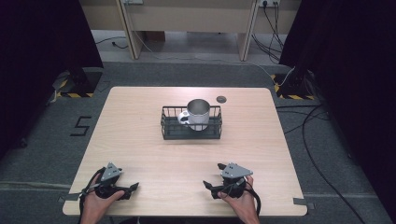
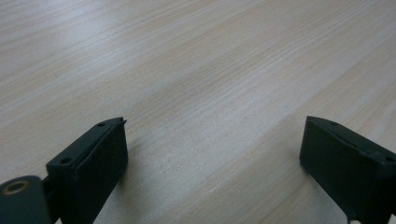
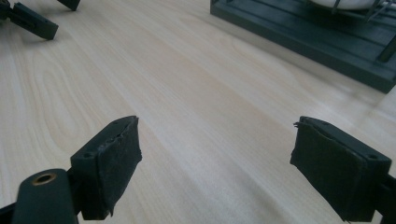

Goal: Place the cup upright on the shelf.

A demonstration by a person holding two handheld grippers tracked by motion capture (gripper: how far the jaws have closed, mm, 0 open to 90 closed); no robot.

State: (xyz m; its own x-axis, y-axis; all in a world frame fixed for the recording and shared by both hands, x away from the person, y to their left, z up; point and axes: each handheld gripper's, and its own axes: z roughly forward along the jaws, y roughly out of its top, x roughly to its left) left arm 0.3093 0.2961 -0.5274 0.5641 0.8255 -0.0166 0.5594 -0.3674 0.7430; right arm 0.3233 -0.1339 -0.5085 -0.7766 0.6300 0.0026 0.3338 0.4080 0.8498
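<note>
A pale wood-grain table (image 1: pixel 140 140) is seen from above. Just past its centre, toward twelve o'clock, sits a dark wire basket (image 1: pixel 191 128) with a solid flat base and thin upright bars. Inside it stands a white mug (image 1: pixel 198 114), upright, with a shiny metallic-looking inside and its handle pointing toward nine o'clock.

At the near edge, a person's hands rest on the table, each holding a black two-jaw gripper. The left gripper (image 1: pixel 132 188) lies at about seven o'clock from the basket, the right gripper (image 1: pixel 207 185) at about five o'clock. Both are well apart from the mug. In each gripper view the jaws stand wide apart over bare table, holding nothing; the jaw pads look soft and a little frayed.

The mug looks rigid, smooth and probably slippery, moderately light but breakable if dropped. Pinching the rim wall from above, or the handle, seems the surest hold, since the basket bars block its sides.
</note>
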